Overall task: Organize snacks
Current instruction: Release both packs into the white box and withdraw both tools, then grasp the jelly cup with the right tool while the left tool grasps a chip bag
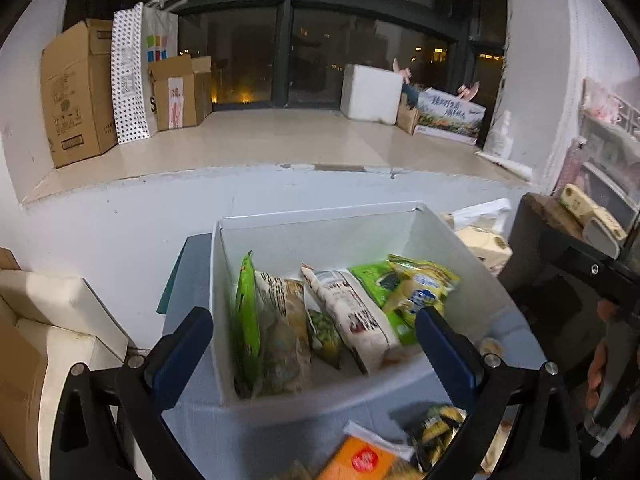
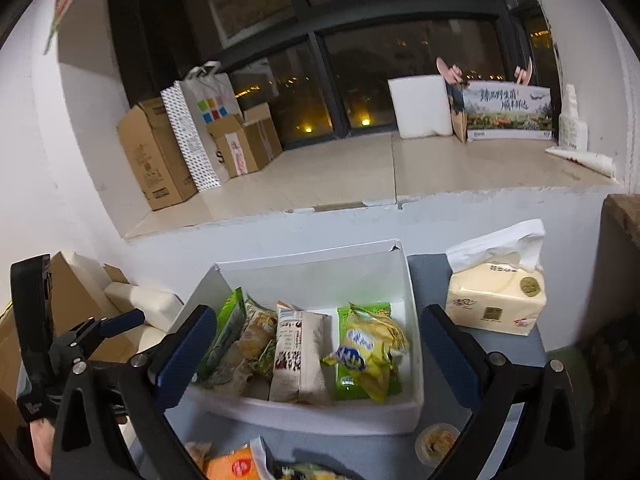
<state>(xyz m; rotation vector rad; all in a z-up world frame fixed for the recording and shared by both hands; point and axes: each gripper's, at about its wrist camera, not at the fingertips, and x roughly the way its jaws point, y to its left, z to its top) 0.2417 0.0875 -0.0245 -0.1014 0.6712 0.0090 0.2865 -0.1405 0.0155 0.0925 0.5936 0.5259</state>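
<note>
Both grippers are hovering near side of the white box (image 1: 320, 224), fingers spread wide, gripping nothing. Left gripper (image 1: 314, 344) is sitting over the box's near edge; right gripper (image 2: 320, 344) is framing the box the same way. Snacks are lying inside the box: green pack (image 2: 224, 336) at the left wall, white pack (image 2: 298, 360) in the middle, yellow pack (image 2: 368, 356) on the right over a green one. More are waiting on the blue-grey table (image 2: 400, 456) near the box: orange pack (image 2: 236, 466), small round cup (image 2: 436, 440). Tissue pack (image 2: 496, 300) is standing right of the box, apart from it.
</note>
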